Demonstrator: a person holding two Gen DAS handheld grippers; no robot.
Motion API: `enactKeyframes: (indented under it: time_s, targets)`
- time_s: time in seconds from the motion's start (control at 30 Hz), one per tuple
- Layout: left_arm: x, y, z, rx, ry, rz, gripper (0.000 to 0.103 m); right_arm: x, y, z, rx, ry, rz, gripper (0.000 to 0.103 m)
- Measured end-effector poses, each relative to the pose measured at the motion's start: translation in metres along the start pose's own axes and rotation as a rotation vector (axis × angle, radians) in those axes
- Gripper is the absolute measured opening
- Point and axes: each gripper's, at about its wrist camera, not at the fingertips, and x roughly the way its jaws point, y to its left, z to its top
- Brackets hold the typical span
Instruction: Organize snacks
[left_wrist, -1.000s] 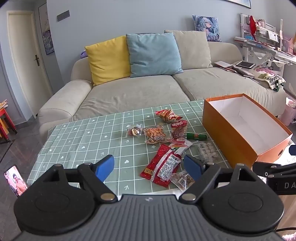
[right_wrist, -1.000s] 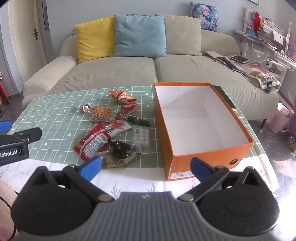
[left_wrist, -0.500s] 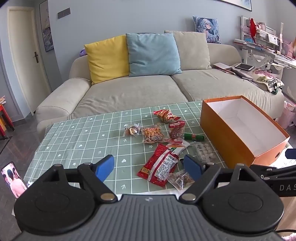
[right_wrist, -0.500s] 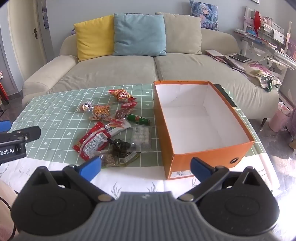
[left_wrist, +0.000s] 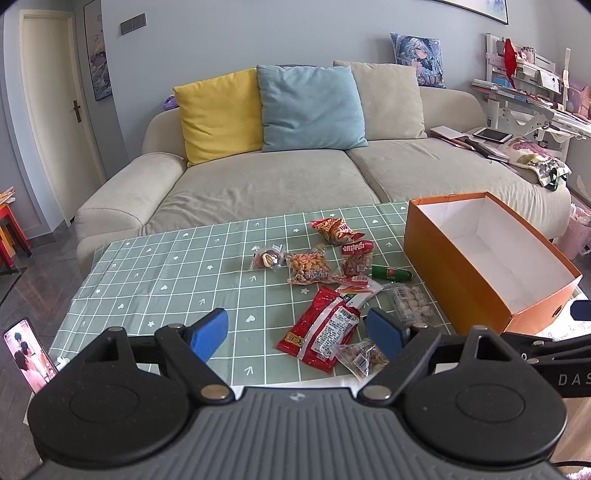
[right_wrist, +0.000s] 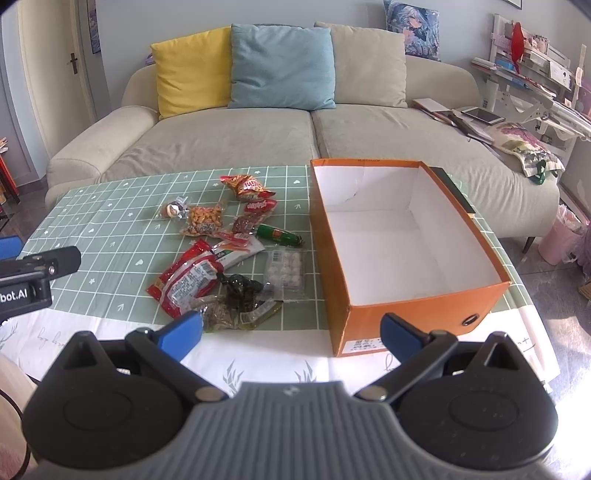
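Note:
Several snack packets lie on the green checked tablecloth (left_wrist: 166, 280): a large red packet (left_wrist: 319, 330) (right_wrist: 186, 278), a peanut bag (left_wrist: 308, 267) (right_wrist: 203, 219), a green sausage (left_wrist: 390, 273) (right_wrist: 277, 234), a clear bag of white balls (right_wrist: 284, 267) and a dark pickle packet (right_wrist: 242, 290). An empty orange box (left_wrist: 454, 280) (right_wrist: 384, 317) stands to their right. My left gripper (left_wrist: 297, 334) is open and empty, near the table's front edge by the red packet. My right gripper (right_wrist: 291, 330) is open and empty, in front of the box's near left corner.
A beige sofa (left_wrist: 295, 177) with yellow, blue and beige cushions stands behind the table. A phone (left_wrist: 27, 354) shows at the far left. A cluttered desk (left_wrist: 535, 107) is at the right. A pink bin (right_wrist: 561, 240) stands on the floor beyond the table's right end.
Both grippers have drawn back and risen slightly, so the snacks and box sit a little farther and higher in view. Nothing on the table has moved.

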Motion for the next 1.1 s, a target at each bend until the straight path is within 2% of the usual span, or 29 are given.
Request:
enactKeyframes:
  time_s: [1.1]
  targets:
    - [-0.0001, 0.0048, -0.0016, -0.014, 0.008, 0.007, 0.099, 0.0009, 0.0012, -0.0004, -0.002, 0.003, -0.001, 0.100]
